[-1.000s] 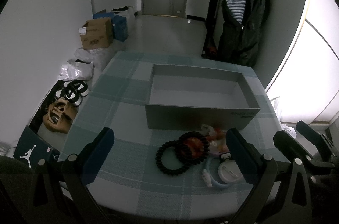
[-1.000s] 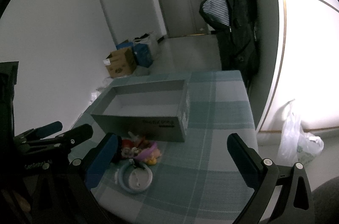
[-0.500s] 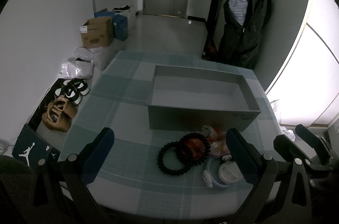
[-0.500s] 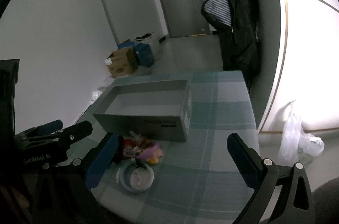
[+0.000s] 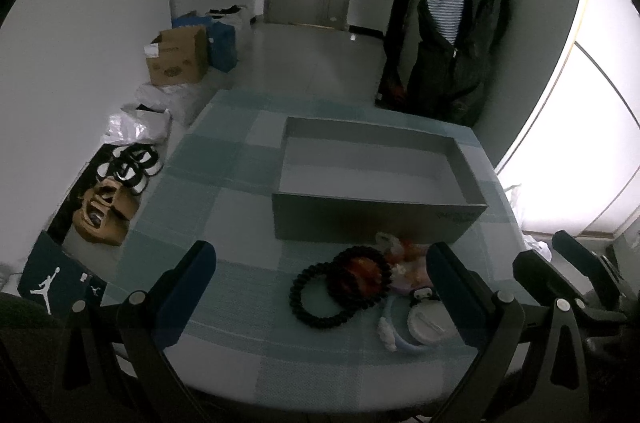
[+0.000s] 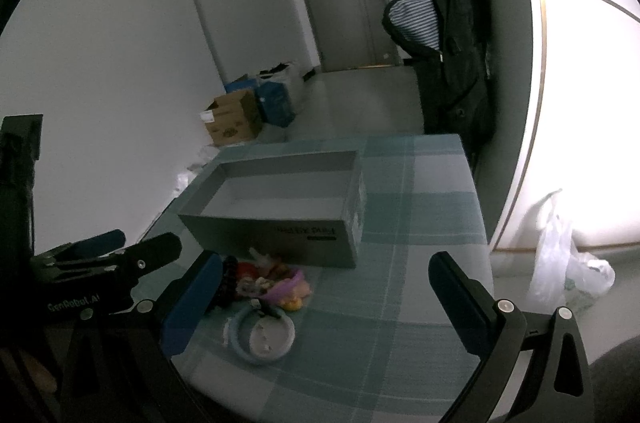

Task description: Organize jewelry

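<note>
An open grey box (image 5: pixel 380 179) stands empty on the checked tablecloth (image 5: pixel 208 215); it also shows in the right wrist view (image 6: pixel 280 207). In front of it lies a pile: two black bead bracelets (image 5: pixel 320 297), colourful hair pieces (image 5: pixel 404 263), a light blue band (image 5: pixel 394 337) and a small round white case (image 5: pixel 430 323). The pile shows in the right wrist view too (image 6: pixel 272 279). My left gripper (image 5: pixel 320 287) is open and empty, above the table's near edge. My right gripper (image 6: pixel 326 297) is open and empty, to the right of the pile.
Left of the table, on the floor, are shoes (image 5: pixel 128 167), sandals (image 5: pixel 102 211), plastic bags (image 5: pixel 140 127) and cardboard boxes (image 5: pixel 180 57). A dark jacket (image 5: pixel 460 51) hangs beyond the table. A white plastic bag (image 6: pixel 560 263) lies on the floor at the right.
Both views have shifted slightly; the box and the pile sit a little lower in the frames. Nothing on the table has moved. Both grippers stay open.
</note>
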Demonstrator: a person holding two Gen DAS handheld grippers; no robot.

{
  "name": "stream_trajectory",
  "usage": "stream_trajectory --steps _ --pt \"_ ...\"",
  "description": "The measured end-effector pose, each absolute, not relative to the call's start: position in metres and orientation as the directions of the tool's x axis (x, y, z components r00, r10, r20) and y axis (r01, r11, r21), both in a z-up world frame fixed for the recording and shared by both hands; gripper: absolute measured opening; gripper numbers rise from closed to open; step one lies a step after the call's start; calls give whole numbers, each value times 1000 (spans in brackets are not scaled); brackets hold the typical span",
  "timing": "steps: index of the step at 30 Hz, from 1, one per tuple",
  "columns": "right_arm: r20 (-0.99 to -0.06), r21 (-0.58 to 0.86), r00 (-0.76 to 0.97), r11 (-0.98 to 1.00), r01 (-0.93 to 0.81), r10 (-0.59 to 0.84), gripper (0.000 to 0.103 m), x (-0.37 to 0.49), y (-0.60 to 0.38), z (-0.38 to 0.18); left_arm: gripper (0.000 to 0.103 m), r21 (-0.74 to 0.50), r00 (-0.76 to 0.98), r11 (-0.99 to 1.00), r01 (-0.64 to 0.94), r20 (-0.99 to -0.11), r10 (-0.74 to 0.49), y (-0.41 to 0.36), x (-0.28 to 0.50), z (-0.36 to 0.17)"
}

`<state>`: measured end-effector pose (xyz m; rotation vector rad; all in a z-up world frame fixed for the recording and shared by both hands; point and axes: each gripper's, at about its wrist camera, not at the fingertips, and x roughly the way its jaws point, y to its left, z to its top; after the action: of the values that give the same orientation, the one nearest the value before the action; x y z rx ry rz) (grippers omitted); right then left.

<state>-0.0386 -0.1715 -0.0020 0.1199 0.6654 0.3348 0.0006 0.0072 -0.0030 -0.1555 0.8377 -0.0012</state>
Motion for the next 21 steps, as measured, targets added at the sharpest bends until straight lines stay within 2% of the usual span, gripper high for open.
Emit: stream_trajectory --steps 7,15,21 --pt "-613 275 676 913 -303 409 103 -34 -166 -6 102 -163 660 986 -26 -744 -106 7 2 -6" --pt "-649 288 613 891 -352 451 103 -28 -156 -15 102 -257 613 965 -41 -769 -179 29 6 -16" --pt "-675 340 544 865 -369 497 88 -16 -147 -29 102 -277 569 956 -95 -803 -176 48 11 -27"
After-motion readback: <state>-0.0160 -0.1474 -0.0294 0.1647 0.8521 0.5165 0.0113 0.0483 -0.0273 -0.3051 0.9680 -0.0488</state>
